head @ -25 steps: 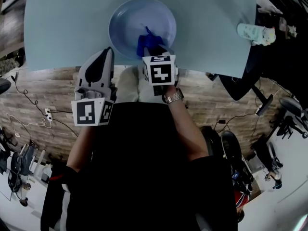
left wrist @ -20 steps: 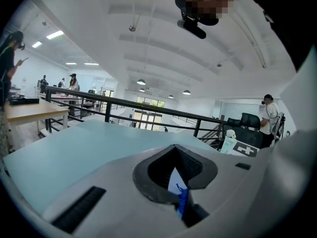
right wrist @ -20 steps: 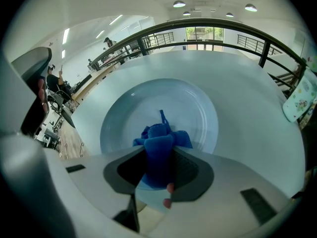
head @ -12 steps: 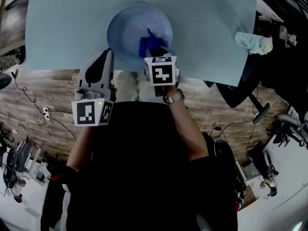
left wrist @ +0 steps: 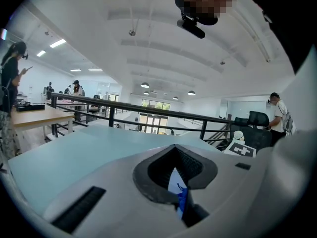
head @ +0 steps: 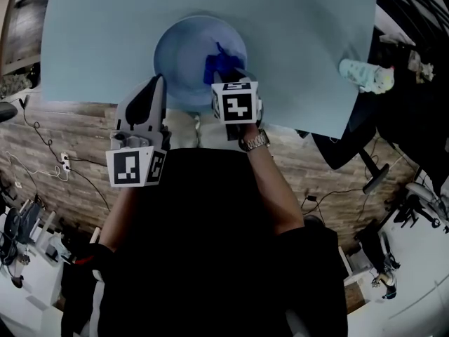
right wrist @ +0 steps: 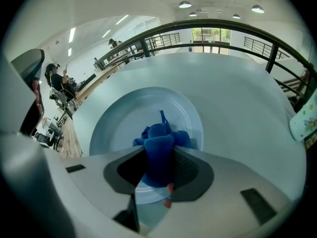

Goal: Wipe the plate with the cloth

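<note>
Right tool [head: 230, 74] clamped on blue cloth [head: 216, 63], pressed to plate [head: 179, 48] just ahead of its tips | cloth barely shifted over the last second: wipe under way, little covered | left tool [head: 157, 83] closed, empty, plate ahead-right.

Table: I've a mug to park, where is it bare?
Bare table: left of the plate, behind it, and between it and the patterned item at the right edge. Crowded: near edge, with left gripper and right gripper clamping the cloth.
</note>
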Tool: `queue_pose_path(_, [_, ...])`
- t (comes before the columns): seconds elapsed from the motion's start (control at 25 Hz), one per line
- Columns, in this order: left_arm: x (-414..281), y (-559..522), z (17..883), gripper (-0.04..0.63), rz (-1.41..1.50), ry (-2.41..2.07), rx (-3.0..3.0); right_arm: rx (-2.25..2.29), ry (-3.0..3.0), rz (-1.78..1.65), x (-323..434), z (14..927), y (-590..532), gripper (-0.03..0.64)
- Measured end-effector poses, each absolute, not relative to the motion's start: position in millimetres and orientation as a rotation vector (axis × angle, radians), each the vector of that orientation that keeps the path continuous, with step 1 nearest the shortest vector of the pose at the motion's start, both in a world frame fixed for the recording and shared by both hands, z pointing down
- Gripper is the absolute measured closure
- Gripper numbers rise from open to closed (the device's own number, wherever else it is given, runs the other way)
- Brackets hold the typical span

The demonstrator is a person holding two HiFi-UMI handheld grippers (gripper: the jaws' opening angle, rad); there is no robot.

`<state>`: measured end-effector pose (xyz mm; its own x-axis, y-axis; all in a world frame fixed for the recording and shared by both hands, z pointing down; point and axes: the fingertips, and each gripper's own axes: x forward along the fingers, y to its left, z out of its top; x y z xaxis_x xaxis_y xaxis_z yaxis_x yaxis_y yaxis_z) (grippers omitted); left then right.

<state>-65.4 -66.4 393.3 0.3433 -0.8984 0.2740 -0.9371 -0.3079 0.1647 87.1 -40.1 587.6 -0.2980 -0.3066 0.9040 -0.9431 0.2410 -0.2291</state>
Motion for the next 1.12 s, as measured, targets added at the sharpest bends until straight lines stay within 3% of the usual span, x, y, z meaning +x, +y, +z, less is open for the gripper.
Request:
queue_pose_path(0.64, [-73.5,-59.9,393.6,0.594,0.183,-1.725,2.236,1.146,-1.793,0.998,91.4,587.7,-74.1,0.499])
queue_pose_path(1.12, [-98.7,-63.6,385.2,0.594,0.142,-1.638,2.313,1.345,-1.902,0.984,67.9,533.9,-73.8,0.499])
